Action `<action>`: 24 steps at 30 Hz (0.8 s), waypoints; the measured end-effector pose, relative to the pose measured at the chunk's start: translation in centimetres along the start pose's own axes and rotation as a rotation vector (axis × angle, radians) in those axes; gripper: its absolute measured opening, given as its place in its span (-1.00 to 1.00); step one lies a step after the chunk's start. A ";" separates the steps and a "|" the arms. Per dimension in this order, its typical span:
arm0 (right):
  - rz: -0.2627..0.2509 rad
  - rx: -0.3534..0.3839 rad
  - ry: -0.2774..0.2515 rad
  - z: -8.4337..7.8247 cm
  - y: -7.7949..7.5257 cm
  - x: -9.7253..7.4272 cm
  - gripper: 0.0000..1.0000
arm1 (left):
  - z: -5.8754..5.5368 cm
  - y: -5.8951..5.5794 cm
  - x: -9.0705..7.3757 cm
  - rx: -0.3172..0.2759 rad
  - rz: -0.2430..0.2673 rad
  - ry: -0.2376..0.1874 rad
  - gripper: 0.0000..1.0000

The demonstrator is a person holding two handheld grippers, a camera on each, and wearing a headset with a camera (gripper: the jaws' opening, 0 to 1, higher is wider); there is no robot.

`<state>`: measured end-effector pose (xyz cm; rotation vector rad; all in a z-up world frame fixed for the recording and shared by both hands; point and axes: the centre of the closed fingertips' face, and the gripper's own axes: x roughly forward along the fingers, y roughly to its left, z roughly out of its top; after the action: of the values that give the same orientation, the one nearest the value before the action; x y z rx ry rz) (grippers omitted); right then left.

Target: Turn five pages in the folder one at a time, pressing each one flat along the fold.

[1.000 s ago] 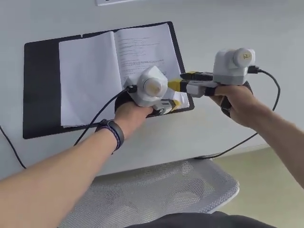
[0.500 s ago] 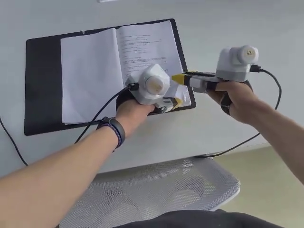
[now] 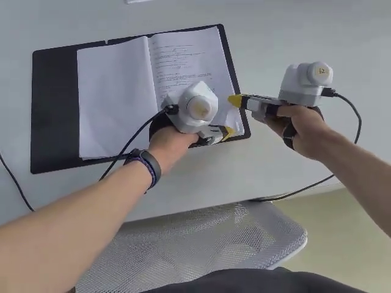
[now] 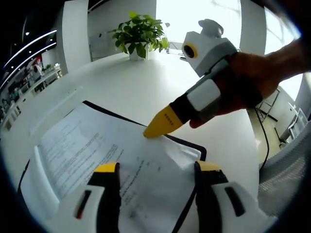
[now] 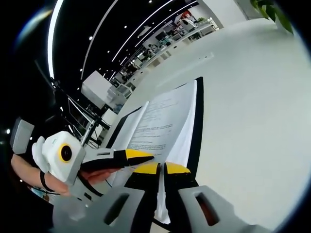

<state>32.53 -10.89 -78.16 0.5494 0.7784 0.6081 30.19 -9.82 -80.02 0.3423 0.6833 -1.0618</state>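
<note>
- The black folder (image 3: 52, 110) lies open and flat on the smooth white bench (image 3: 293, 30). Its near edge runs close to the bench's front edge, and broad bench surface stretches to its right and beyond it.
- Inside, 2 white paper faces meet at a fold down the middle. The left page (image 3: 113, 97) is plain and the right page (image 3: 186, 61) is printed with fine text.
- The left claw (image 3: 227, 131) sits over the folder's near right corner. In the left gripper view its 2 yellow-tipped jaws stand wide apart above the printed sheet.
- The right claw (image 3: 235, 99) reaches in from the right, just beside the left claw. Its jaws are drawn together into 1 yellow wedge whose tip meets the right page's outer edge. We cannot tell whether any paper is pinched between them.
- A thin black cable (image 3: 131, 143) trails from the left claw across the folder's near part.
- A grey mesh chair (image 3: 201, 250) sits below the bench's front edge.
- In the left gripper view a leafy potted plant (image 4: 138, 34) stands far across the bench, well apart from the folder.
</note>
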 end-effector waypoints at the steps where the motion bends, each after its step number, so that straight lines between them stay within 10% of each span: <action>1: 0.000 0.003 0.000 0.0 0.0 0.0 -0.99 | 0.0 -0.1 0.0 -0.003 -0.003 0.001 0.25; 14: -0.009 0.034 -0.020 0.1 0.1 -0.5 -1.00 | 0.7 -1.0 -1.6 -0.035 -0.032 -0.018 0.43; 24: -0.003 0.053 -0.045 0.6 1.0 -0.8 -1.00 | 1.3 1.1 -4.1 -0.018 -0.008 -0.051 0.50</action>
<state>32.22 -10.88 -76.79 0.6083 0.7544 0.5722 30.35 -7.23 -76.36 0.2962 0.6486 -1.0679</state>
